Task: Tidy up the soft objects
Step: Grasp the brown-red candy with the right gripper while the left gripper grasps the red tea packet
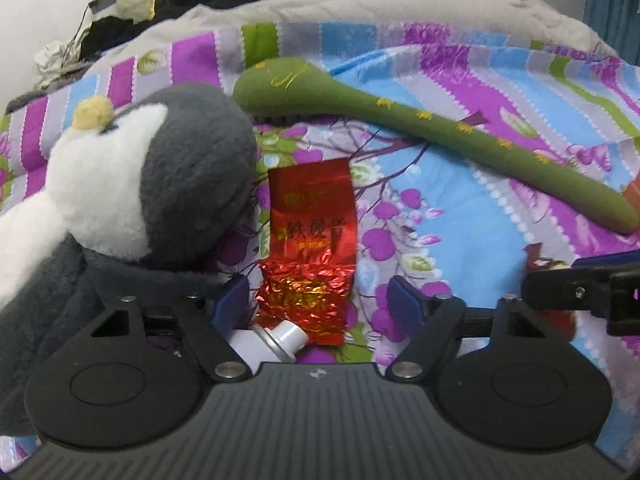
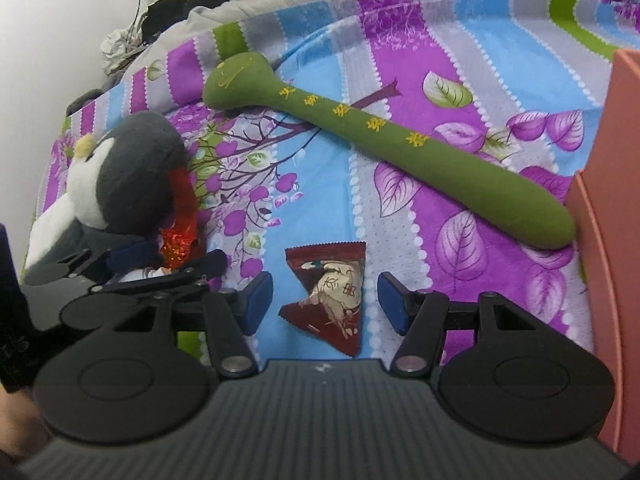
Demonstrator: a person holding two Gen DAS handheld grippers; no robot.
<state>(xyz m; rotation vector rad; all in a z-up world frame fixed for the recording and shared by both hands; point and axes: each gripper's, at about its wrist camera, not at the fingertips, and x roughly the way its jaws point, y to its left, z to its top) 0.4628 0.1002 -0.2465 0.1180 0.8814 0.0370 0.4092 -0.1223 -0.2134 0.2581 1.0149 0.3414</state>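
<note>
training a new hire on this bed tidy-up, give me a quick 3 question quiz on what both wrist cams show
1. True or false: the left gripper is shut on the red foil packet.
2. Multiple choice: what lies between the open fingers of the right gripper? A) the green plush stick B) the dark red triangular packet C) the penguin plush
3. Fill in: the far end of the green plush stick lies close to the ____ box at the right edge of the right wrist view.

Key: 1 false, its fingers are apart around the packet's crumpled end. 2 B. 3 pink.
</note>
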